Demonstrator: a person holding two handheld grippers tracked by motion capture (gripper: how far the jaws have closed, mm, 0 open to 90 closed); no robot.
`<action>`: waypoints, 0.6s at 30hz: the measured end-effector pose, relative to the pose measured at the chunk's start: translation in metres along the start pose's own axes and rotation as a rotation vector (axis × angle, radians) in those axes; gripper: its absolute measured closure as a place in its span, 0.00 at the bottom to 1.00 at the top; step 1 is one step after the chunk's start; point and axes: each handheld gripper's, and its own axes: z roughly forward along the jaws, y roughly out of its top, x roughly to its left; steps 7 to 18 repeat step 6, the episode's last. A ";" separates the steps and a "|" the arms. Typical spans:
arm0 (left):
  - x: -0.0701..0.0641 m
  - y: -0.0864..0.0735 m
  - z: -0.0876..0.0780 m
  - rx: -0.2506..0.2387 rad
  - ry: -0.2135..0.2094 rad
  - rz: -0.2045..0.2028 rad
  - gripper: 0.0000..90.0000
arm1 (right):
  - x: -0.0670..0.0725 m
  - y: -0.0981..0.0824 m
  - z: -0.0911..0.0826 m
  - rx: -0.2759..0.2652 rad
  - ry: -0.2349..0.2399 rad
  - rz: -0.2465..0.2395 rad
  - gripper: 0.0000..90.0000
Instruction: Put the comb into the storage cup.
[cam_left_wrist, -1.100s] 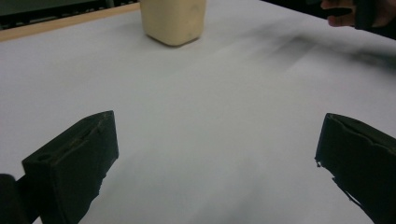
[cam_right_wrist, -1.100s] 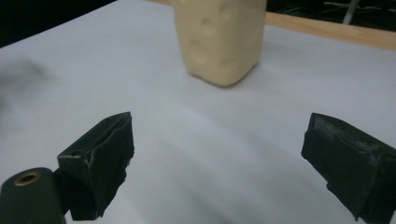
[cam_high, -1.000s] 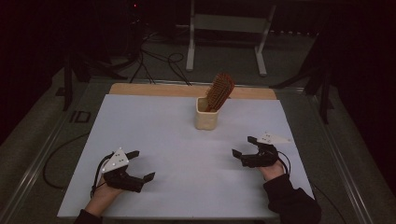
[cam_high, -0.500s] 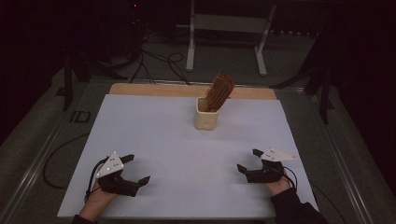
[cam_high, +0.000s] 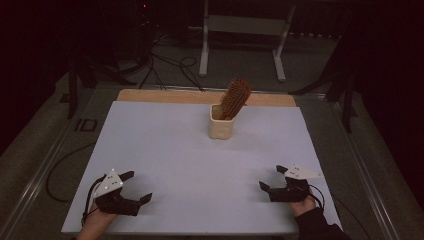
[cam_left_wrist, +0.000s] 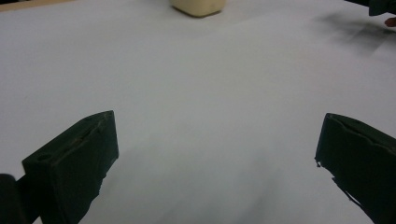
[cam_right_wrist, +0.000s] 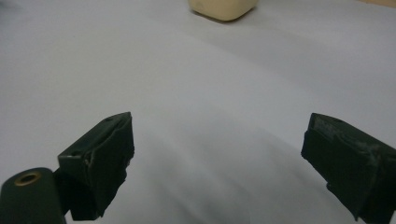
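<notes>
both tools, left tool (cam_high: 134, 189) and right tool (cam_high: 274, 177), are held apart and empty; the hairbrush (cam_high: 235, 97) in the cup (cam_high: 220, 129) far ahead is best approached slowly.

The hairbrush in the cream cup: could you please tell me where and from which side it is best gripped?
Grip the hairbrush at its bristled head, the part standing clear of the cream cup. Come from above, probably across its narrow edges, since it leans right with its handle buried inside.

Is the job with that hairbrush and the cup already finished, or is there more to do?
It looks finished: the brown hairbrush stands tilted in the cream cup at the table's far side. Nothing is in hand: the left gripper and right gripper sit open and empty near the front edge. Nothing visibly remains.
</notes>
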 end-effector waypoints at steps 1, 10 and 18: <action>0.001 -0.002 -0.001 0.000 0.006 -0.009 0.00 | 0.000 0.000 0.001 0.009 -0.002 -0.007 0.10; 0.001 -0.002 0.000 -0.005 0.009 -0.007 0.00 | 0.003 0.000 0.007 0.023 0.013 -0.022 0.10; 0.001 -0.002 0.000 -0.005 0.009 -0.007 0.00 | 0.003 0.000 0.007 0.023 0.013 -0.022 0.10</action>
